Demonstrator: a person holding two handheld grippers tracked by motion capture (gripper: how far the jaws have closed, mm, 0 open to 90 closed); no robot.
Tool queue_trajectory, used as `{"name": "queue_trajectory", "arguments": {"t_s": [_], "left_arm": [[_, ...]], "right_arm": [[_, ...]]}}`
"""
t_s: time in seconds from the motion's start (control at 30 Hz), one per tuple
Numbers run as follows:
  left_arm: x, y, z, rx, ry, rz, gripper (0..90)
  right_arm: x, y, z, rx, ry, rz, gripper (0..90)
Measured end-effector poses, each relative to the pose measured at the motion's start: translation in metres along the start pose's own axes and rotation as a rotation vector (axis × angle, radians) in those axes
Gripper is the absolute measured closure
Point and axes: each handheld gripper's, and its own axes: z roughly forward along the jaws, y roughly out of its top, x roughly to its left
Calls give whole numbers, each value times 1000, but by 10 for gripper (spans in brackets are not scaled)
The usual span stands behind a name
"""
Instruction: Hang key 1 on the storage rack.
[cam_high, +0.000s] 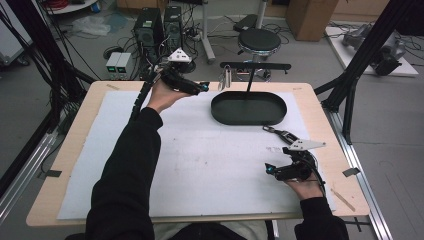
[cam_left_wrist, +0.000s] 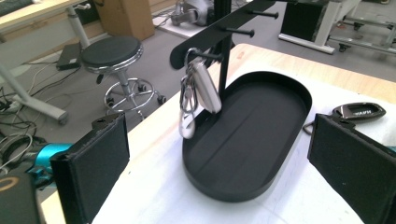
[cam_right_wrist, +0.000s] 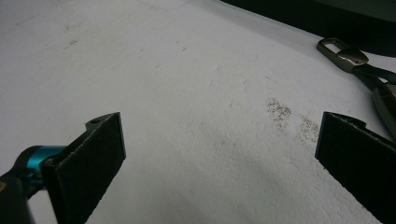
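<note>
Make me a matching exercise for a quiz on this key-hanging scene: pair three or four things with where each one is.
Things:
1. silver key fob
2. dark key fob
3. black oval tray
4. right tool

Places:
a. under the peg rack, at the far side of the table
b. hanging from a rack peg
c. lying on the white mat beside the tray
d. open, low over the mat's near right part

Pairs: 1-b, 2-c, 3-a, 4-d
</note>
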Motion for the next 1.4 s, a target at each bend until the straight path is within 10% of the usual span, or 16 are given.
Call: {"name": "queue_trajectory", "arguments": {"t_s": [1.4], "left_arm": [[-14,-107,-103,21,39,-73,74]], "right_arm": [[1,2,5,13,-18,-8,8]]}}
